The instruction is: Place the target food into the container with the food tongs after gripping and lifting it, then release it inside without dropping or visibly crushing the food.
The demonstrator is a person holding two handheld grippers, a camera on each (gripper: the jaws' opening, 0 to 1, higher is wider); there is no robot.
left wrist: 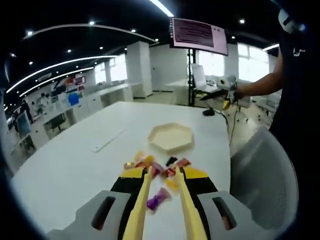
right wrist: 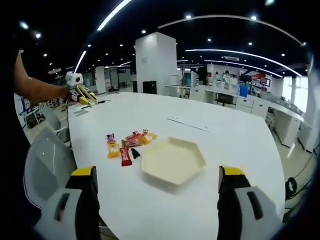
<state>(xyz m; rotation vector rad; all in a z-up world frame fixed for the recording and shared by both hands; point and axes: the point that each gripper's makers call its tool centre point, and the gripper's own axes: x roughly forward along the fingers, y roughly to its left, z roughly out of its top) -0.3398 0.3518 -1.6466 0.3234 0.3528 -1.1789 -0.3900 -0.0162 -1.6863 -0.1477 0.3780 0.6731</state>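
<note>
Now you are bringing tongs [left wrist: 164,192], narrow and holding nothing, over candies [left wrist: 155,167] lying just beside container [left wrist: 171,136]. Right gripper [right wrist: 159,200] is hanging wide. Be closing gently on one candy.

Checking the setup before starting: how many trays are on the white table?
1: a cream hexagonal tray on the white table, beside the wrapped candies; seen beyond them in the left gripper view.

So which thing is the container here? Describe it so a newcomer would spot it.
On the big white table, past the small heap of wrapped candies, lies the container. It is a shallow, cream, six-sided tray, empty, far larger than the bright little candies.
</note>
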